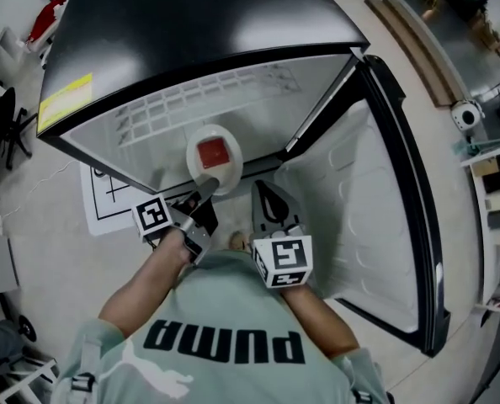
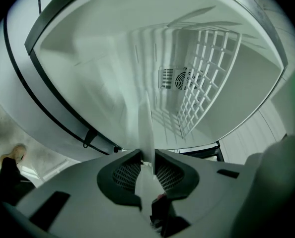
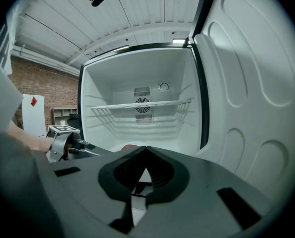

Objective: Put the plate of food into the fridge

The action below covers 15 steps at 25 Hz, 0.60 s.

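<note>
Surroundings on the floor (image 1: pixel 56 242)
A white sheet with black lines (image 1: pixel 103 204) is seen at left; wooden planks (image 1: pixel 418 45) are laid at upper right; a brick wall (image 3: pixel 43 81) is shown.

Person's shirt (image 1: pixel 225 343) carries the brand PUMA in dark letters, seen inverted. Yellow label (image 1: pixel 65 101) on the fridge (image 1: pixel 199 23) top: illegible.

My left claw (image 1: pixel 203 187) holds the round white plate (image 1: pixel 226 178), red food (image 1: pixel 213 152) on it, before the black fridge's (image 1: pixel 191 23) white wire shelf (image 3: pixel 140 104); my right claw (image 1: pixel 268 190) sits just right, the door (image 1: pixel 376 209) beyond.
</note>
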{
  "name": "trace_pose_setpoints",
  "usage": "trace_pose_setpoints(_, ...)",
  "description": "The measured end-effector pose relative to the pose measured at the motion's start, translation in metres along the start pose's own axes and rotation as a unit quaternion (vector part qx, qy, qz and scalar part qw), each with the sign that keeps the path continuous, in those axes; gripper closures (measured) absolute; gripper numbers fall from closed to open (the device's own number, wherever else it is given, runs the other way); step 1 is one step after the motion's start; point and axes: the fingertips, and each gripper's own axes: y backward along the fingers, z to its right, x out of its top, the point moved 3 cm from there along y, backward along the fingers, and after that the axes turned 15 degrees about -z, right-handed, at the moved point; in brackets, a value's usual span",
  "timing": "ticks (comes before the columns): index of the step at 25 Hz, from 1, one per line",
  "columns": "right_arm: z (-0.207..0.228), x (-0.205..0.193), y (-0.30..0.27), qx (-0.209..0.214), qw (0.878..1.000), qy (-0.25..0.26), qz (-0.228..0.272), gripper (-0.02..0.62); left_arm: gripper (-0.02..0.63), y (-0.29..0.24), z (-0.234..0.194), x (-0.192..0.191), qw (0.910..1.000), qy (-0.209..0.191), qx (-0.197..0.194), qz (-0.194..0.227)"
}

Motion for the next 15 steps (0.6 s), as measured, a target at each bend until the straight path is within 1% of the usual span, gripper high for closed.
trace_pose_setpoints(6, -0.008, 0.003, -0.010, 0.030, 0.999, 0.013, -0.014, 0.591, 0.532, 0.000, -0.019, 0.018, 0.9994, -0.011, 0.023, 0.025)
trace_pose_setpoints(13, -0.014, 0.009, -0.023, 0.050, 0.998, 0.031, -0.014, 0.591, 0.532, -0.003, -0.044, 0.035, 0.9979, 0.007, 0.042, 0.049)
trace_pose_setpoints(15, -0.014, 0.010, -0.025, 0.052, 0.998, 0.033, -0.016, 0.591, 0.532, -0.004, -0.048, 0.039, 0.9975, 0.014, 0.041, 0.056)
